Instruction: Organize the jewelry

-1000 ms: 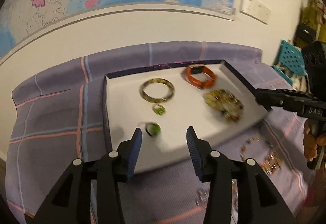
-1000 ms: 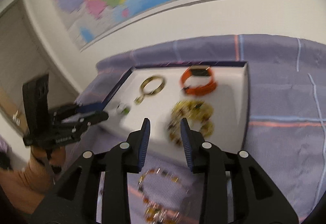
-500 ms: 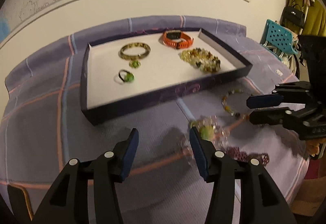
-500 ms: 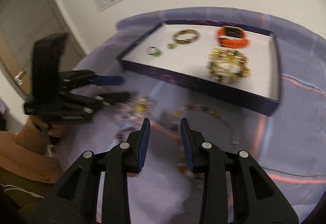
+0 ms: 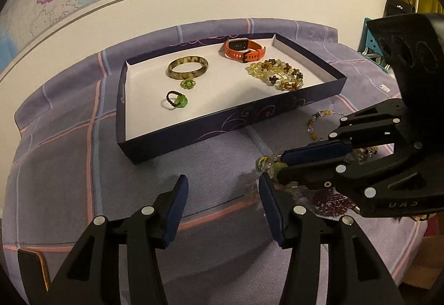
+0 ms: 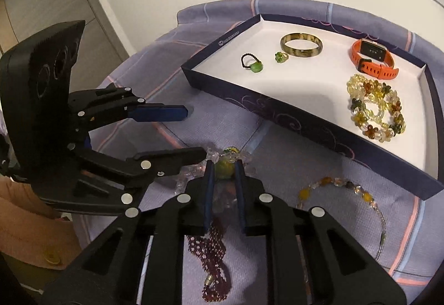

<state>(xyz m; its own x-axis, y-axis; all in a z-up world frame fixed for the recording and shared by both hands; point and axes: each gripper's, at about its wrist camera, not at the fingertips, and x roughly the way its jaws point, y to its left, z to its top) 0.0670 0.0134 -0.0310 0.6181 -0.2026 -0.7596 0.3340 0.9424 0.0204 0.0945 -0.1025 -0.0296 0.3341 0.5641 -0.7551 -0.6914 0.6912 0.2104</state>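
Between right tongs (image 6: 224, 169): green-beaded bracelet (image 6: 224, 169), jaws closing; left tongs (image 5: 222, 188) half-wide, empty.

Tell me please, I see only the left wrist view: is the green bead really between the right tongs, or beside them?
Observer: Between them. In the right wrist view the green bead sits between the two pads of the right tongs, whose jaws are closing. Whether the pads press it, I cannot tell.
Operator: And the dark red bracelet, where does it end?
Observer: The dark red bracelet runs under the right tongs toward the camera and ends in a small metal clasp.
Operator: And the amber necklace?
Observer: The amber necklace continues as a thin chain curving over the cloth, outside the tray.
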